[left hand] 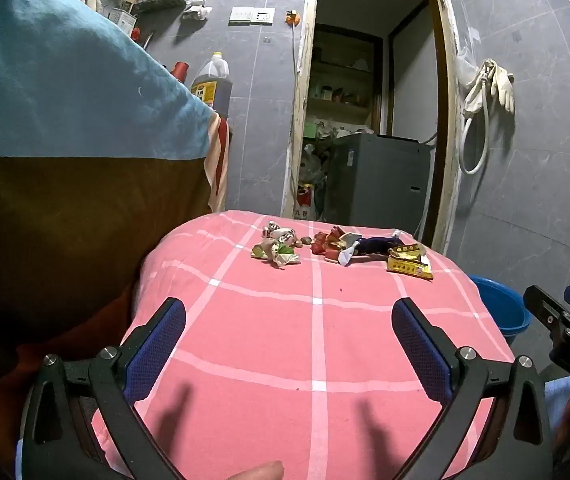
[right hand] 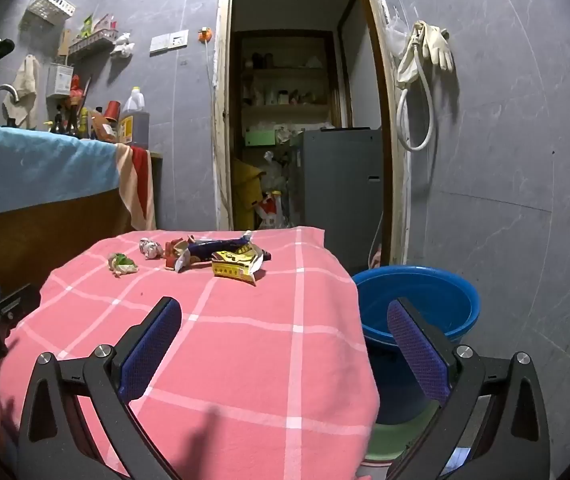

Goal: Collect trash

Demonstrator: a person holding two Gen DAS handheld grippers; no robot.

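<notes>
Grey tiled walls surround a pink checked tabletop (left hand: 317,344), where crumpled wrappers (left hand: 341,250) are strewn along the far edge. Both the left claw (left hand: 289,334) and right claw (right hand: 285,332) are held wide, empty. Each wrapper should be pinched singly, then carried to the blue bucket (right hand: 425,300) alongside.

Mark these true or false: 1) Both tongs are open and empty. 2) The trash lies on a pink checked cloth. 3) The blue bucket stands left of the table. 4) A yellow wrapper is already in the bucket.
1) True: left tongs and right tongs hold nothing.
2) True: the wrappers lie on the cloth.
3) False: the bucket stands to the table's right.
4) False: the yellow wrapper is on the cloth.
</notes>
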